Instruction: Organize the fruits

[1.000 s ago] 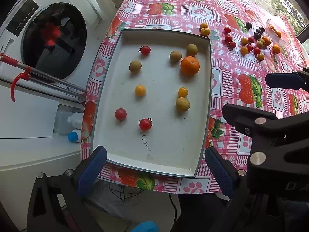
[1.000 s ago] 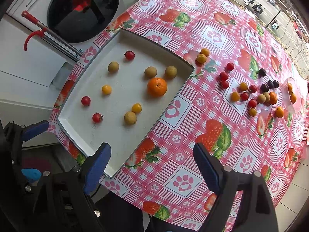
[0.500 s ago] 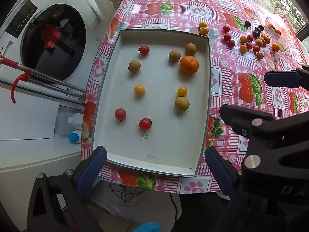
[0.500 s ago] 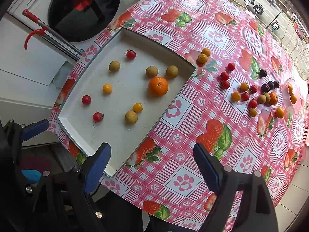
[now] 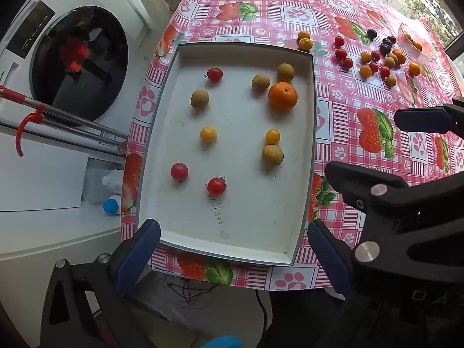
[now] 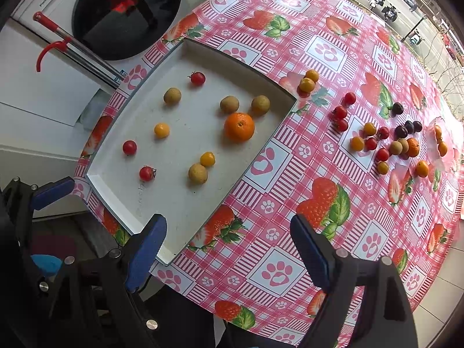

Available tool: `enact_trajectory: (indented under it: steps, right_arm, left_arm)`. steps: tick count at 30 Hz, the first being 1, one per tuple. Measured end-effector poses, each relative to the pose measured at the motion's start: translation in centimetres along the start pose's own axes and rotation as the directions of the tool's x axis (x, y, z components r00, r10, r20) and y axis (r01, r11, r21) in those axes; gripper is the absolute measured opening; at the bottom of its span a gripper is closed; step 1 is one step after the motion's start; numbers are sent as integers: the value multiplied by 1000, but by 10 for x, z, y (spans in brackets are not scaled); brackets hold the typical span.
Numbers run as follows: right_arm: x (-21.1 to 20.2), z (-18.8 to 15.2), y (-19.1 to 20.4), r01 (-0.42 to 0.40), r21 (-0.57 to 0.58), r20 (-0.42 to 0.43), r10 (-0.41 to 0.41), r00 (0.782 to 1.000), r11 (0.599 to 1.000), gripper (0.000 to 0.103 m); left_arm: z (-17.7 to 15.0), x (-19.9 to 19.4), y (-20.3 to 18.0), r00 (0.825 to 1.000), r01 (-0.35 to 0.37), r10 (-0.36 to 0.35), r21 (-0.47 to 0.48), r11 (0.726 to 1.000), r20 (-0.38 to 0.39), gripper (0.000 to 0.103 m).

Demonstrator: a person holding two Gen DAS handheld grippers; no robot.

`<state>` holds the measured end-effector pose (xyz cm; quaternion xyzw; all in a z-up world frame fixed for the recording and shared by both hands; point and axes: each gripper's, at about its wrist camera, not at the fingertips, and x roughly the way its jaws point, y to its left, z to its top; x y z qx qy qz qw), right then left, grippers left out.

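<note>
Pink checked oilcloth printed with strawberries and paw marks covers the surface (image 6: 290, 179), which stands beside a white washing machine (image 5: 78, 66) with a street beyond the window. On the oilcloth lies a shallow white tray (image 5: 304, 226) holding about ten pieces of fruit, all lying apart except a yellow cherry tomato (image 5: 272, 136) just beside a brown longan-like fruit (image 5: 272, 155). Largest among them is a mandarin orange (image 5: 282, 96), likely firm enough for a squeeze across its widest part, its peel giving some grip. Round brown fruits seem thin-shelled and light. Red cherry tomatoes (image 5: 216, 186) look smooth, soft and prone to roll or burst, so a gentle pinch across the middle would suit them. More fruit, including dark plum-like pieces (image 6: 401, 131), lies loose on the oilcloth well apart from the tray, toward the far right.

Both tools hang over the near edge of the surface, pointing downward at it. Each left hand-held gripper (image 5: 229, 249) and right hand-held gripper (image 6: 229, 243) stands released, blue pads spread wide with nothing between them. In the left wrist view, the right tool's black body crowds the lower right corner. No fruit is touched.
</note>
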<state>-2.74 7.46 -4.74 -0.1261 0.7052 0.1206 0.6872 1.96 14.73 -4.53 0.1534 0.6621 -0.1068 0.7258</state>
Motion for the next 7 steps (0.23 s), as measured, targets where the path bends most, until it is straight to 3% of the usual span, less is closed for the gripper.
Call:
enact_trajectory:
  steps: [7]
  right_arm:
    - [0, 1, -1, -3, -20, -2, 3, 1000, 1000, 89]
  left_arm:
    - [2, -3, 2, 1000, -4, 5, -19, 1000, 27, 102]
